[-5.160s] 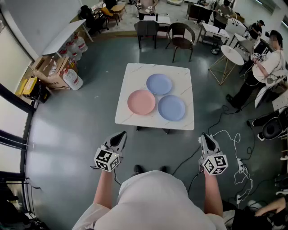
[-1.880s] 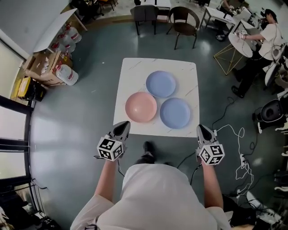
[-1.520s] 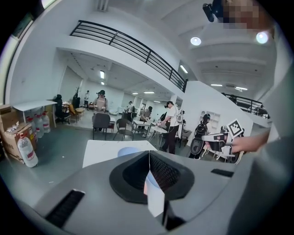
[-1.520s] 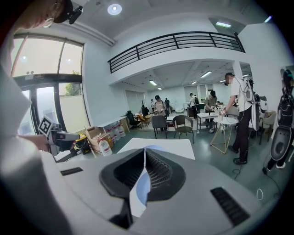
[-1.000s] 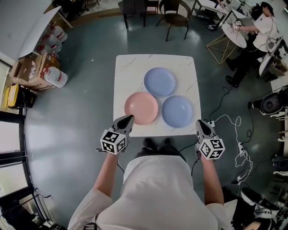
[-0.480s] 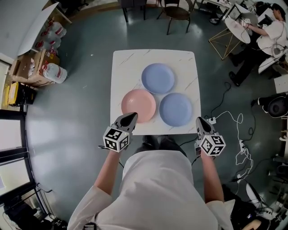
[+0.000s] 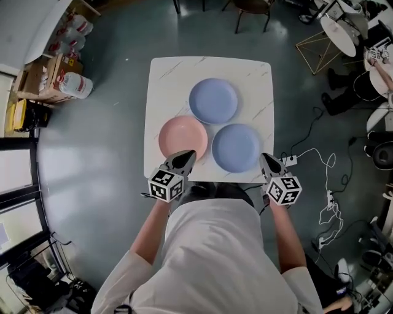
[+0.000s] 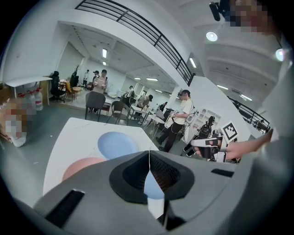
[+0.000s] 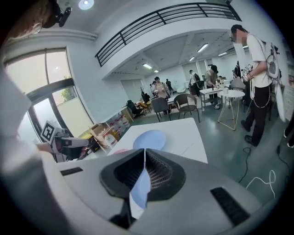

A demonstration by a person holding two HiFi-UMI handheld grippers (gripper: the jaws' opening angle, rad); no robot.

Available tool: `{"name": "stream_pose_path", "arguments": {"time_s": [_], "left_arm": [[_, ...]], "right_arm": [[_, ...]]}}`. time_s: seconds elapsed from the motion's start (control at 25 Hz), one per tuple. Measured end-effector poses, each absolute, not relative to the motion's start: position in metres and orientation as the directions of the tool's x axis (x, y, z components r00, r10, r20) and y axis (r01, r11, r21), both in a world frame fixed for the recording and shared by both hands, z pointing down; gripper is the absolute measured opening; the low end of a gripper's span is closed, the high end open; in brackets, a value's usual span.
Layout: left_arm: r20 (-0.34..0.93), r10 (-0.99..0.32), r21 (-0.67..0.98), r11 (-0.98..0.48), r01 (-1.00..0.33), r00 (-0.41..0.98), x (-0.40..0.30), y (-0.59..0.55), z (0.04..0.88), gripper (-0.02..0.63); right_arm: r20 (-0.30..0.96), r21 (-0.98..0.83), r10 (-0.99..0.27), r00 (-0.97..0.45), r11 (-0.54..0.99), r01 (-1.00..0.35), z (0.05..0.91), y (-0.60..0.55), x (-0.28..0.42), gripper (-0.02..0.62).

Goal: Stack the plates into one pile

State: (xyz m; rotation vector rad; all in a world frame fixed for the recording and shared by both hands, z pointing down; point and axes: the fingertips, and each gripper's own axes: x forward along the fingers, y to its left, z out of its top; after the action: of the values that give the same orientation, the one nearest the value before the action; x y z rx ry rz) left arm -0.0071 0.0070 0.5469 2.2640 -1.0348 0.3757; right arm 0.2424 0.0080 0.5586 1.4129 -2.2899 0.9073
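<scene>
Three plates lie flat on a white marble-look table (image 7: pixel 166 80): a pink plate (image 7: pixel 182 136) at the near left, a blue plate (image 7: pixel 236 147) at the near right and another blue plate (image 7: pixel 213 100) behind them. My left gripper (image 7: pixel 186 156) is shut and empty, its tips over the pink plate's near rim. My right gripper (image 7: pixel 264 159) is shut and empty beside the near blue plate's right edge. In the left gripper view the pink plate (image 8: pixel 80 166) and far blue plate (image 8: pixel 115 144) lie ahead. The right gripper view looks over the far blue plate (image 9: pixel 150 138).
Chairs (image 7: pixel 252 7) stand beyond the table's far edge. Boxes and water jugs (image 7: pixel 58 86) sit at the left by the wall. Cables and a power strip (image 7: pixel 307 165) lie on the floor at the right. People stand near round tables (image 7: pixel 344 27) at the far right.
Both grippers have moved forward and lower, from short of the table's near edge to its near side. The left tips now reach over the pink plate. Jaws stayed shut.
</scene>
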Motion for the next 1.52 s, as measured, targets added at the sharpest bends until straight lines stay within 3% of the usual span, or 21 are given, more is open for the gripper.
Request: {"name": "stream_pose_path", "arguments": {"time_s": [0.48, 0.8, 0.88, 0.96, 1.36, 1.52], "left_arm": [[0.615, -0.484, 0.56, -0.288, -0.777, 0.622, 0.037, 0.008, 0.652, 0.014], [0.68, -0.405, 0.629, -0.106, -0.771, 0.611, 0.047, 0.024, 0.708, 0.021], [0.695, -0.39, 0.631, -0.072, -0.772, 0.604, 0.05, 0.026, 0.718, 0.059], [0.708, -0.374, 0.634, -0.037, -0.772, 0.599, 0.054, 0.03, 0.728, 0.121], [0.749, -0.337, 0.648, 0.197, -0.736, 0.57, 0.069, 0.042, 0.779, 0.173], [0.785, -0.308, 0.609, 0.227, -0.76, 0.538, 0.067, 0.043, 0.793, 0.188]], "right_arm": [[0.684, -0.446, -0.459, -0.567, 0.351, -0.823, 0.662, -0.004, 0.249, 0.028], [0.755, -0.448, -0.358, -0.55, 0.331, -0.831, 0.722, -0.008, 0.262, 0.028], [0.769, -0.44, -0.351, -0.535, 0.318, -0.84, 0.733, -0.012, 0.267, 0.035], [0.78, -0.438, -0.339, -0.526, 0.305, -0.846, 0.743, -0.014, 0.271, 0.099], [0.835, -0.441, -0.25, -0.49, 0.23, -0.868, 0.791, -0.011, 0.289, 0.165], [0.85, -0.439, -0.226, -0.475, 0.194, -0.877, 0.805, -0.009, 0.286, 0.178]]}}
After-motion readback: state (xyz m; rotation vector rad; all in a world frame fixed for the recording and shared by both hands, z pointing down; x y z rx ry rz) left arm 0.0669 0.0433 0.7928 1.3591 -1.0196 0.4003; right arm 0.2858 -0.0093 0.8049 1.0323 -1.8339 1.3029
